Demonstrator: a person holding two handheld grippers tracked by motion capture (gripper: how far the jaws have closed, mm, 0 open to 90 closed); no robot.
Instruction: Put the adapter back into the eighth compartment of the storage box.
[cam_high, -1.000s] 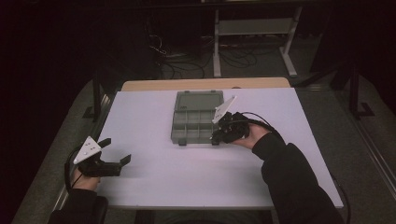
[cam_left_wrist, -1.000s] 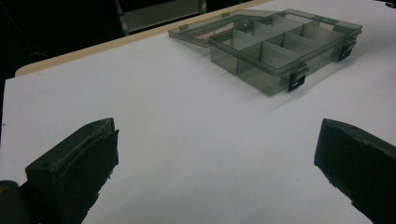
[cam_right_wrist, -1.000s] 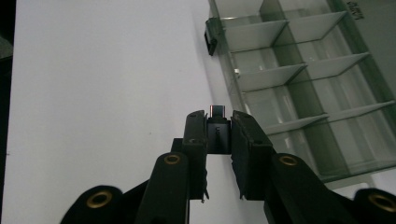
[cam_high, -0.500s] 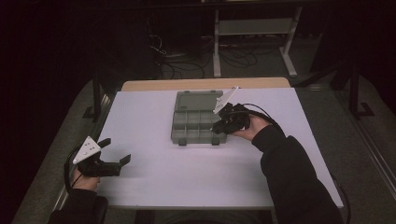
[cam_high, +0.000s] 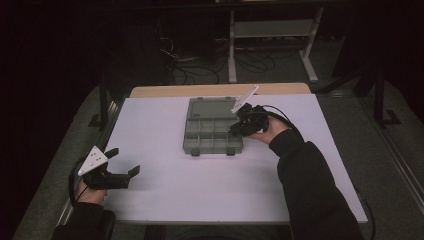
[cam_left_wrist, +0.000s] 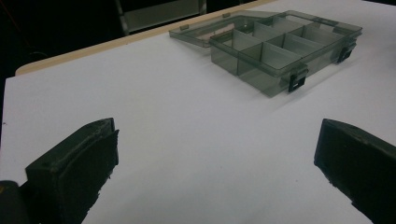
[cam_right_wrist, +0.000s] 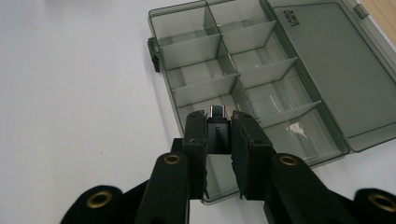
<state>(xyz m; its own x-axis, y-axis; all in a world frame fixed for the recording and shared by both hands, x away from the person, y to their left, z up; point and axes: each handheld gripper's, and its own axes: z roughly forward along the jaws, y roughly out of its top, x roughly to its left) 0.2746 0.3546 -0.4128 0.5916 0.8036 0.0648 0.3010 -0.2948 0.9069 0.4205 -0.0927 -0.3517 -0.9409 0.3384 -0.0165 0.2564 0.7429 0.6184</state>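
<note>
Dark room, cables and a metal rack on the floor behind; white rectangular table (cam_high: 165, 200) with a tan wooden strip along its far edge. Smoky grey transparent plastic organiser box (cam_high: 212, 134) near the middle of the far edge, lid flat open toward that edge, dividers forming two rows of compartments, two dark latches on the near wall. Right gripper (cam_right_wrist: 218, 130) over the box's right side, jaws narrow and clamped on a small dark adapter plug with a metal tip (cam_right_wrist: 218, 128), tip pointing forward past the pads, hanging above a compartment at the box's right end; touching the box floor or not: cannot tell. Same gripper in the high view (cam_high: 239, 126), held by a dark-sleeved hand. Left gripper (cam_high: 125, 161) near the table's near-left corner, well apart from the box, jaws wide, nothing between the pads (cam_left_wrist: 91, 161), only bare table.
</note>
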